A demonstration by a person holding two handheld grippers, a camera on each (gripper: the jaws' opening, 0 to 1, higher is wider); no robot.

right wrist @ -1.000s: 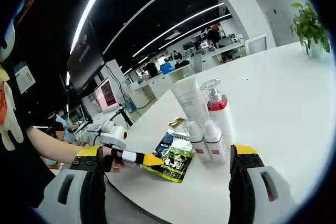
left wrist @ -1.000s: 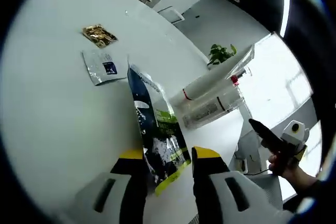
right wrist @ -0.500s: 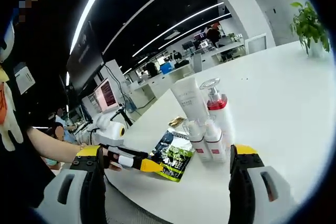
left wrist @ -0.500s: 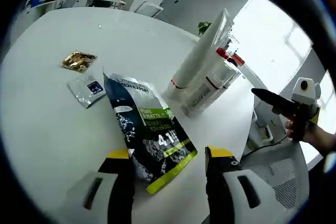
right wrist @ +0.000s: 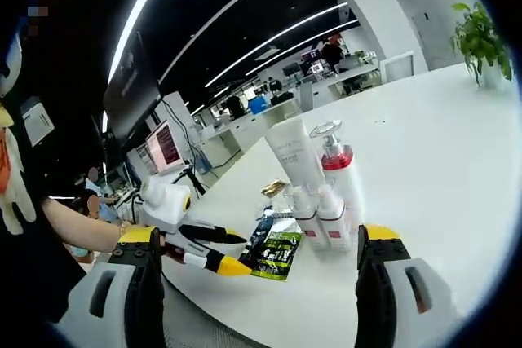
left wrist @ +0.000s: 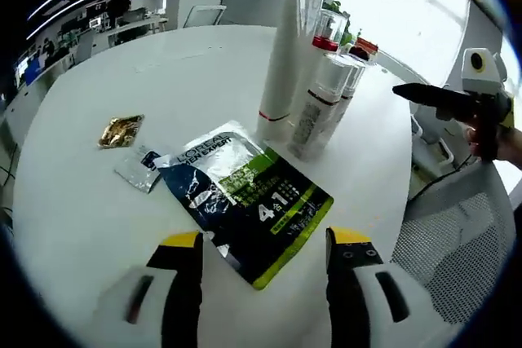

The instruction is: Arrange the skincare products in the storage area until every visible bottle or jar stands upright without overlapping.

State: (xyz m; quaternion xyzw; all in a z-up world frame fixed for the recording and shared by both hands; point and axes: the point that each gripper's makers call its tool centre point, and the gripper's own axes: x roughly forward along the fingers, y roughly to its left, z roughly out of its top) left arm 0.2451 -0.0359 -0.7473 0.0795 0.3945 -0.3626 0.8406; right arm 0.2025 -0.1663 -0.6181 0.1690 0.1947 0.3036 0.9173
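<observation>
Left gripper view: "L'OREAL"-lettered sachet [left wrist: 245,201].

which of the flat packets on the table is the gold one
The small crinkled gold sachet, farthest left in the left gripper view; the silver sachet and big dark-green pouch lie beside it.

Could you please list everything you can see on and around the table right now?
tall tube: one, white, standing on the table behind the sachet
pump bottle: one, clear with red collar, upright beside the tube
small bottles: two, white, upright in front of the pump bottle
large sachet: one, dark blue and green, flat on the table
small sachet: one, silver, flat beside the large one
gold packet: one, flat, farther left
table: one, white, round
plant: one, green, far edge
left gripper: yellow tips, open above the sachet
right gripper: yellow tips, open
</observation>
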